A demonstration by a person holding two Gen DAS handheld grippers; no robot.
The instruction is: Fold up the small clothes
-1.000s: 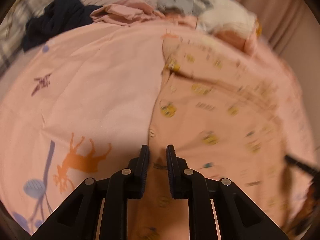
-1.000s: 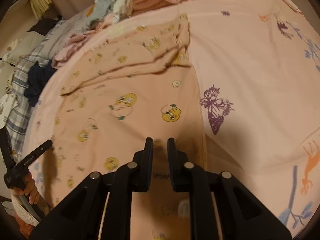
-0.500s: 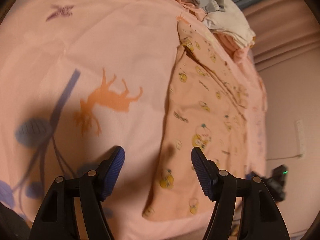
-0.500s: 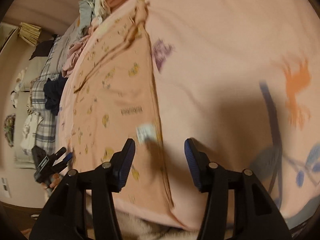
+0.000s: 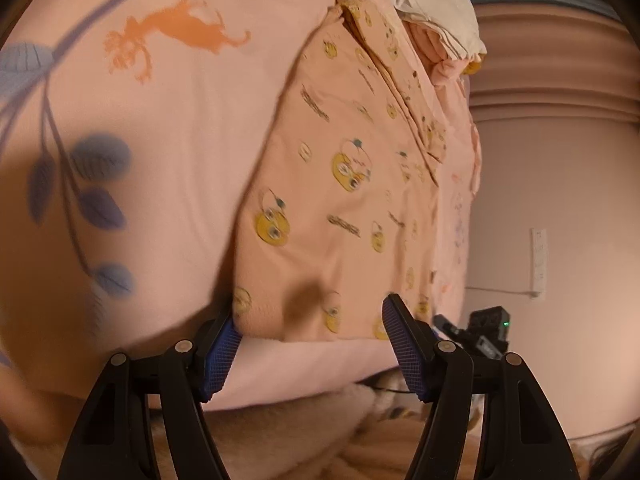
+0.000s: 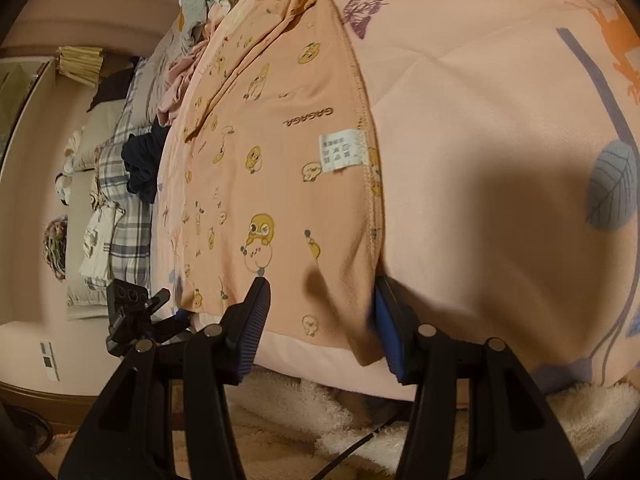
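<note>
A peach garment point(image 5: 340, 208) printed with yellow ducks lies flat on a pink animal-print sheet point(image 5: 160, 120), its near hem at the bed's edge. My left gripper point(image 5: 310, 340) stands open, its fingers on either side of the hem's left corner. In the right wrist view the same garment point(image 6: 280, 168) shows a white care label point(image 6: 340, 153) by its side seam. My right gripper point(image 6: 320, 320) is open with the hem's right corner hanging between its fingers. Each gripper shows in the other's view: the right gripper point(image 5: 476, 332), the left gripper point(image 6: 136, 316).
A pile of clothes point(image 5: 436, 8) lies at the garment's far end. A navy garment point(image 6: 144, 160) and plaid bedding point(image 6: 124, 216) lie along the bed's far side. A fluffy cream blanket point(image 6: 304, 408) sits below the bed edge. Bare sheet point(image 6: 480, 120) spreads to the right.
Both grippers went from shut to open. Both drew back and down from the middle of the garment to its near hem at the bed's edge, and rolled.
</note>
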